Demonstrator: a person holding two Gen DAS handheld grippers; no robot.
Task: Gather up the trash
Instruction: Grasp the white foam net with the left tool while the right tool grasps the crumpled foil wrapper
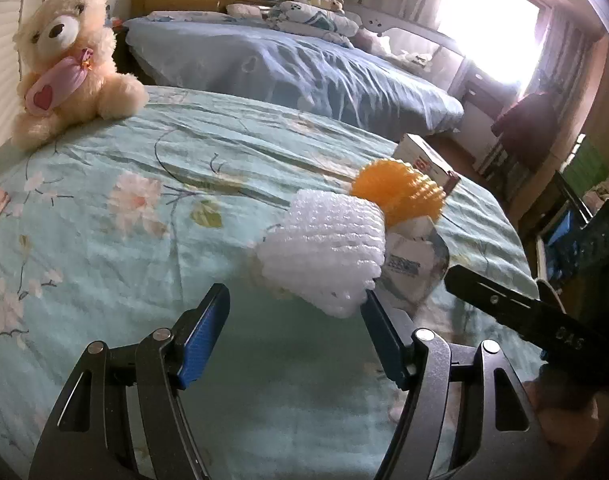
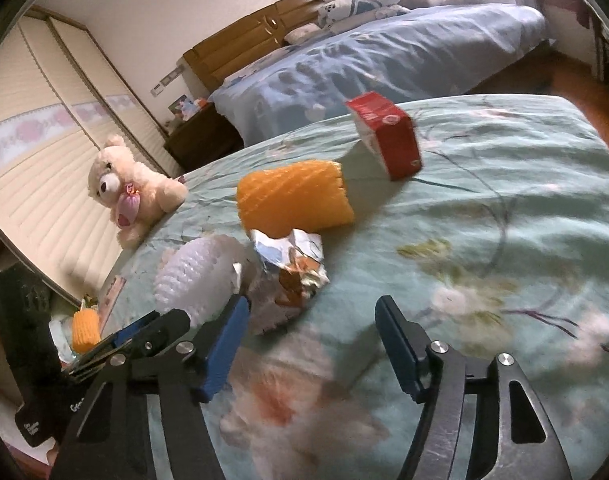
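Left wrist view shows my left gripper (image 1: 296, 304) with its blue-padded fingers spread wide apart and holding nothing. Just in front of it, at about 12 o'clock, a white foam net sleeve (image 1: 324, 252) lies on the bed with the pale green flowered sheet (image 1: 144, 200); the tip of the right-side finger is touching or almost touching its near edge, I cannot tell which. Behind the sleeve, at 1 o'clock, is an orange foam net sleeve (image 1: 398, 192), and further on at the bed edge a red and white cardboard carton (image 1: 424, 160). A crumpled silver foil wrapper (image 1: 412, 264) lies just beside the white sleeve, at 2 o'clock. A cream plush teddy bear with a pink heart (image 1: 68, 60) sits far away at 10 o'clock.

From the right wrist view, my right gripper (image 2: 310, 312) also has its fingers open and empty. The foil wrapper (image 2: 292, 268) is near its left finger at 11 o'clock, the white sleeve (image 2: 196, 276) at 10 o'clock, the orange sleeve (image 2: 292, 204) at 12 o'clock.
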